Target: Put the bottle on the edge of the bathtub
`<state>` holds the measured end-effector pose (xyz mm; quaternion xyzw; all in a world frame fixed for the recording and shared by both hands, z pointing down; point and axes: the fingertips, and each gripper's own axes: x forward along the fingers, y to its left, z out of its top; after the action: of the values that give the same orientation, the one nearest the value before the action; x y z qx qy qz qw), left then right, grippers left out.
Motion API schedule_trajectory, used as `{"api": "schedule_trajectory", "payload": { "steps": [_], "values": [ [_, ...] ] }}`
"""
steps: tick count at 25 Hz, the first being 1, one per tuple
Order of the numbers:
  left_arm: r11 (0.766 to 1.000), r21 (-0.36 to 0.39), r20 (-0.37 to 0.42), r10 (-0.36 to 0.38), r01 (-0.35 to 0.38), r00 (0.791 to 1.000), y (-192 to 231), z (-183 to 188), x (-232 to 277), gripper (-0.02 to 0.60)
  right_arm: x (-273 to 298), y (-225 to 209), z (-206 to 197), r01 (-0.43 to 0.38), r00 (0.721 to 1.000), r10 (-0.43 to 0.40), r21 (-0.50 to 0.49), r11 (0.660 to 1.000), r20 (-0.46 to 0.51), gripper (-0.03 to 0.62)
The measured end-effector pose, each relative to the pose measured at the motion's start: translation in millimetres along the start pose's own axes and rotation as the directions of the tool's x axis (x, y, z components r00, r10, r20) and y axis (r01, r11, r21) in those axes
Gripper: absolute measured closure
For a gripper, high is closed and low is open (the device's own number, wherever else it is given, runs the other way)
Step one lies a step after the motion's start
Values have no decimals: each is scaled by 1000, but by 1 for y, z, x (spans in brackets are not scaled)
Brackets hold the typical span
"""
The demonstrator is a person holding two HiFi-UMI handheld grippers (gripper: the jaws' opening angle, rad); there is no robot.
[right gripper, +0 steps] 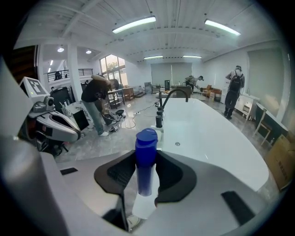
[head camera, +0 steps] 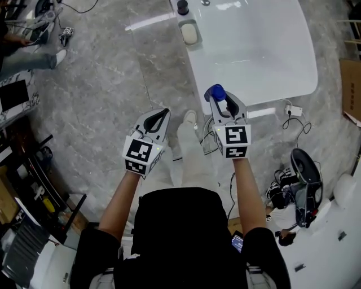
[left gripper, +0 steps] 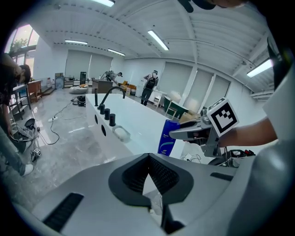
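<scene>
1. Gripping a blue bottle by its body, the right gripper has both jaws pressed against its sides. The bottle is upright with its cap on top, in the air at the near end of the white bathtub and not yet resting on it.
2. The upright hold looks chosen so that the base can go straight down onto the tub's flat rim. The nearest stretch of that rim appears bare.
3. The left gripper hangs to the left over the grey marbled floor, apart from the bottle. Its jaws are drawn together with nothing between them, and it seems to be idle and held out of the way.
4. Farther along the rim sit a soap dish, black knobs and a curved black faucet. With those fittings at the far end, the near edge looks like the easier landing spot.
5. Beyond the tub, people stand about an open, brightly lit room.
</scene>
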<state>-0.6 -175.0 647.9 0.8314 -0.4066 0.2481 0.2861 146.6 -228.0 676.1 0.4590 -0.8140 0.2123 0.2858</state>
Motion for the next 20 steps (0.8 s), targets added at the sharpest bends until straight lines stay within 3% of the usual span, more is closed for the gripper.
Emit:
{"api": "schedule_trajectory", "payload": {
  "steps": [20],
  "values": [
    [999,-32,-52,13,-15,999,16,-21,17,568,66,-8,-2,-27,1000,27,-53,998,4,450]
  ]
}}
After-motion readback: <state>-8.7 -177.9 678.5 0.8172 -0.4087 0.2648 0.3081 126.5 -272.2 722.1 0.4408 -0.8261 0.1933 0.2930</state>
